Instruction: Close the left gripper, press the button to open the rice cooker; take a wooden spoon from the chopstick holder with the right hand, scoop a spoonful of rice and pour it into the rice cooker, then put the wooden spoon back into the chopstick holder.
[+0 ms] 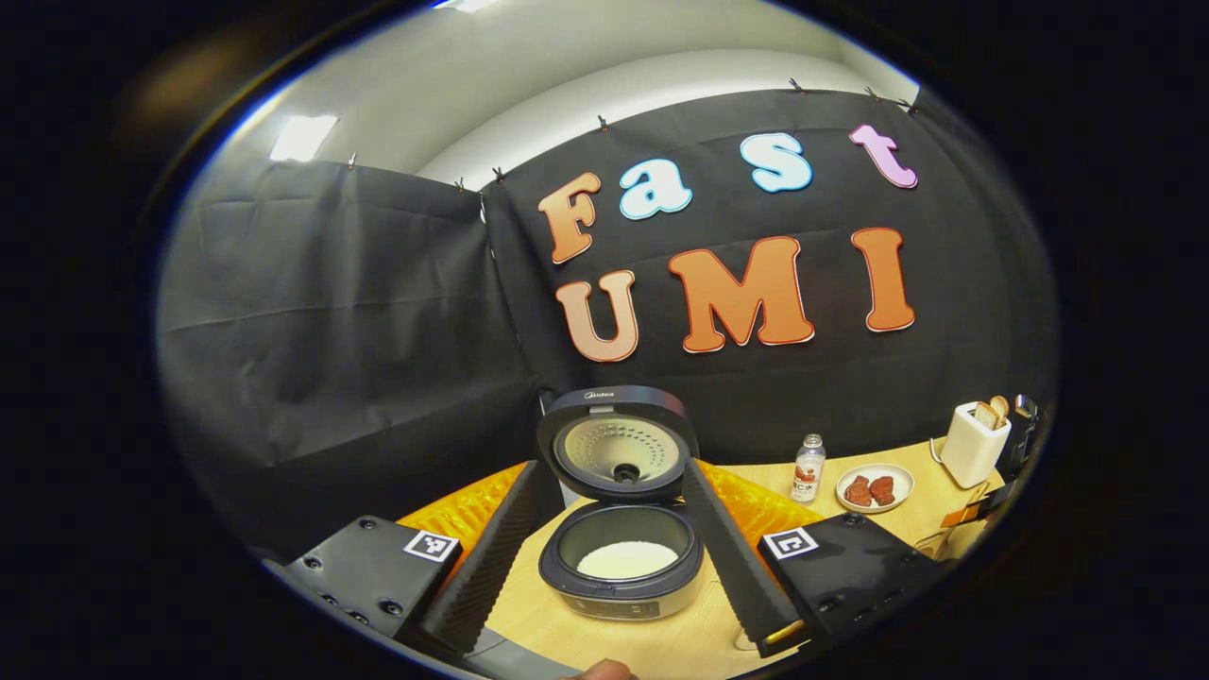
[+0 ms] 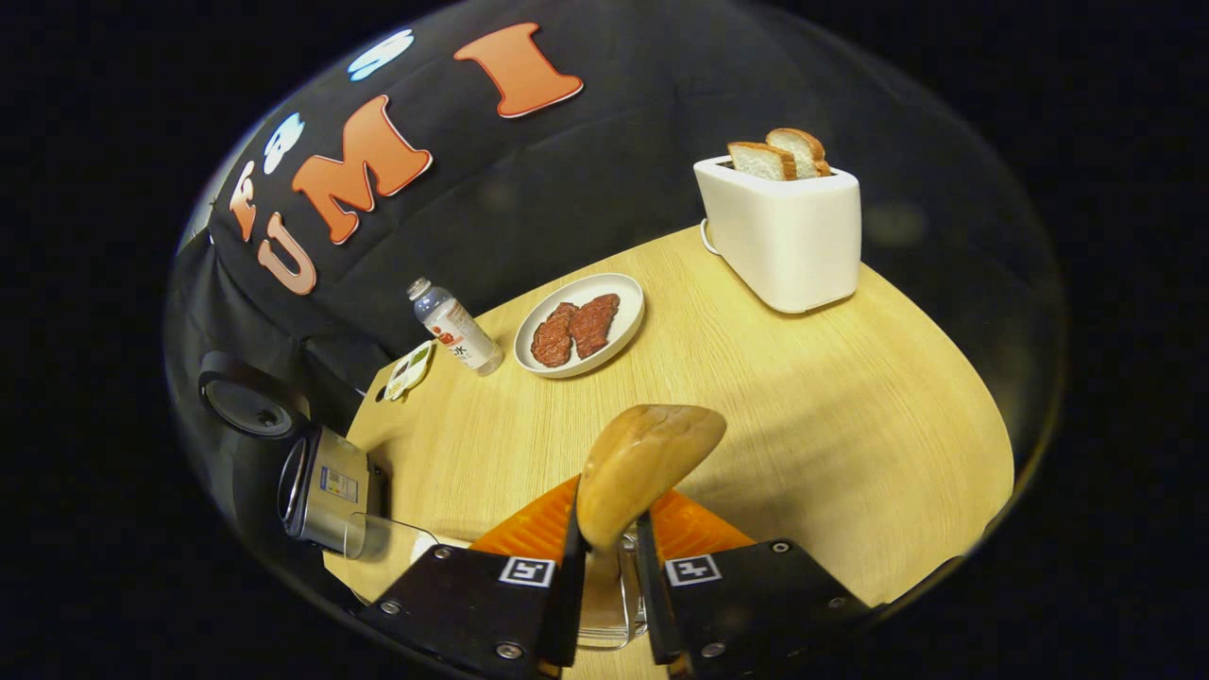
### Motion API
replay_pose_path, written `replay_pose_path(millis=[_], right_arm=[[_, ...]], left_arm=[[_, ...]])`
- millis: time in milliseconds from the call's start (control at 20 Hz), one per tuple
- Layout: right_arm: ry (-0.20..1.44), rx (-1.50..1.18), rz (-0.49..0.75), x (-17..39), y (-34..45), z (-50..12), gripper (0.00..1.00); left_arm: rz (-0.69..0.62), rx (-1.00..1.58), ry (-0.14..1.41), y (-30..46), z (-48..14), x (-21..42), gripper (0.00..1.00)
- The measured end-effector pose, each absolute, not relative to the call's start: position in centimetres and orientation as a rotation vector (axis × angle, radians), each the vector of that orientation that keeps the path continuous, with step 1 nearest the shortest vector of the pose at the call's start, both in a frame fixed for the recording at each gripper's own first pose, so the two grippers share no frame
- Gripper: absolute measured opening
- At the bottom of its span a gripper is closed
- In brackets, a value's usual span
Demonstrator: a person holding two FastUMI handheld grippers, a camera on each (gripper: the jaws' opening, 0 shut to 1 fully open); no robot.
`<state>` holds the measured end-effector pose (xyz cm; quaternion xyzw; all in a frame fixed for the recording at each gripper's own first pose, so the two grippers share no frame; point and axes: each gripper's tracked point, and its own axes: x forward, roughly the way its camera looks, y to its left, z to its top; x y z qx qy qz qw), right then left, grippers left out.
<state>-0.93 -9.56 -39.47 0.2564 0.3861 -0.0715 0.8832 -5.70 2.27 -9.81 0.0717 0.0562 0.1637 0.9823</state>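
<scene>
While the rice cooker [image 1: 623, 529] sits lid-up with white rice in its pot, the left tongs [image 1: 619, 567] hang spread before it, and the right tongs [image 2: 609, 557] clamp the wooden spoon [image 2: 642, 463], bowl forward over the surface [image 2: 803, 406], apparently ready for scooping.

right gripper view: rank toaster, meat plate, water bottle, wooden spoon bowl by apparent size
1. White rectangular toaster holding two bread slices.
2. Tan wooden spoon bowl, clamped in the right gripper; it sits close to the camera, so its size is inflated.
3. Round white plate with two red meat pieces.
4. Small clear plastic bottle.
</scene>
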Motion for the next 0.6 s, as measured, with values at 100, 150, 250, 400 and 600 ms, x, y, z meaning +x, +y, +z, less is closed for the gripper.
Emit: replay_pose_path(millis=[100,150,250,400,600], right_arm=[[0.778,0.537,-0.164,-0.9,-9.3,-39.3,0.18],[0.77,0.534,-0.174,-1.1,-9.3,-39.1,0.17],[0.742,0.527,-0.194,-1.8,-9.4,-38.4,0.1],[0.656,0.537,-0.181,-2.9,-8.6,-37.0,0.13],[0.581,0.557,-0.192,-3.8,-8.4,-36.1,0.13]], left_arm=[[0.314,0.139,0.117,2.2,-10.1,-5.3,0.97],[0.31,0.145,0.114,2.3,-10.1,-5.0,0.97],[0.301,0.155,0.109,2.7,-9.9,-4.7,0.97],[0.283,0.16,0.102,3.1,-10.2,-4.1,0.97],[0.244,0.154,0.108,3.3,-10.9,-2.7,0.97]])
